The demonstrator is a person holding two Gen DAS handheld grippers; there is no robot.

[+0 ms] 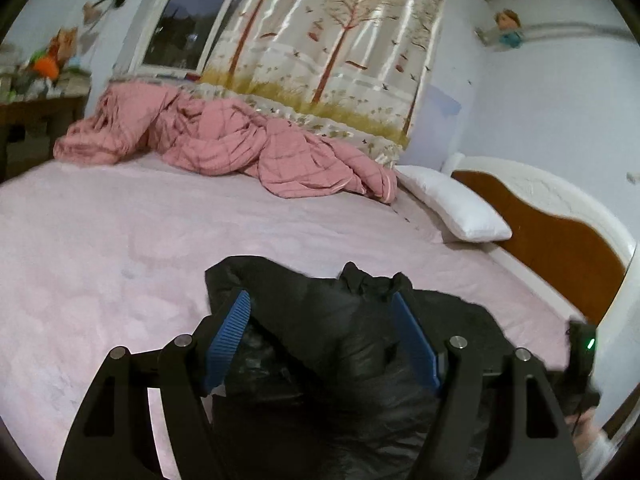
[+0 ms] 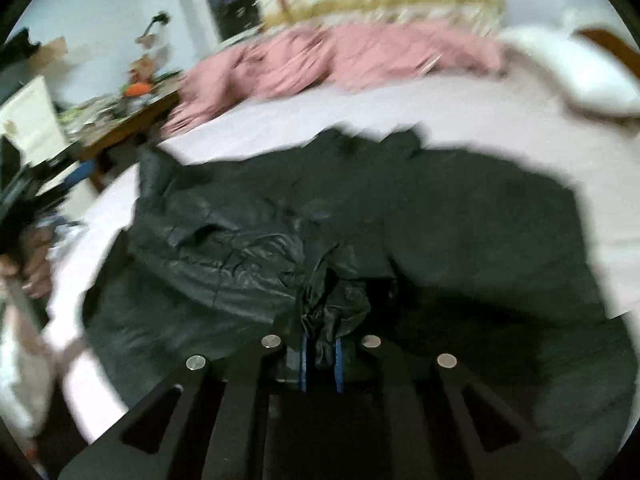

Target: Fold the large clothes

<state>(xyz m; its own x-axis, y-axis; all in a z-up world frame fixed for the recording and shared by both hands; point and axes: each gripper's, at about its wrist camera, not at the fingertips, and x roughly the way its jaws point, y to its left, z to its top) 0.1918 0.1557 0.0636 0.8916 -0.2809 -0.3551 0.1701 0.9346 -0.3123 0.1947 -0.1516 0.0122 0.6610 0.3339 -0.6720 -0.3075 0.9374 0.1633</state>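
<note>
A black shiny jacket (image 1: 320,344) lies spread on the pink bed sheet (image 1: 120,260). In the left wrist view my left gripper (image 1: 320,298) stands open over the jacket's near part, its blue pads (image 1: 230,336) wide apart with a hump of fabric between them; neither pad presses on it. In the right wrist view the jacket (image 2: 460,208) fills the middle, and my right gripper (image 2: 321,350) is shut on a bunched fold of its black fabric. The right gripper's body with a green light (image 1: 582,344) shows at the left view's right edge.
A crumpled pink quilt (image 1: 224,140) lies along the bed's far side under a tree-print curtain (image 1: 332,52). A white pillow (image 1: 452,204) rests by the wooden headboard (image 1: 560,236). A cluttered wooden table (image 2: 120,120) stands left of the bed. A person's hand (image 2: 36,264) is at the left edge.
</note>
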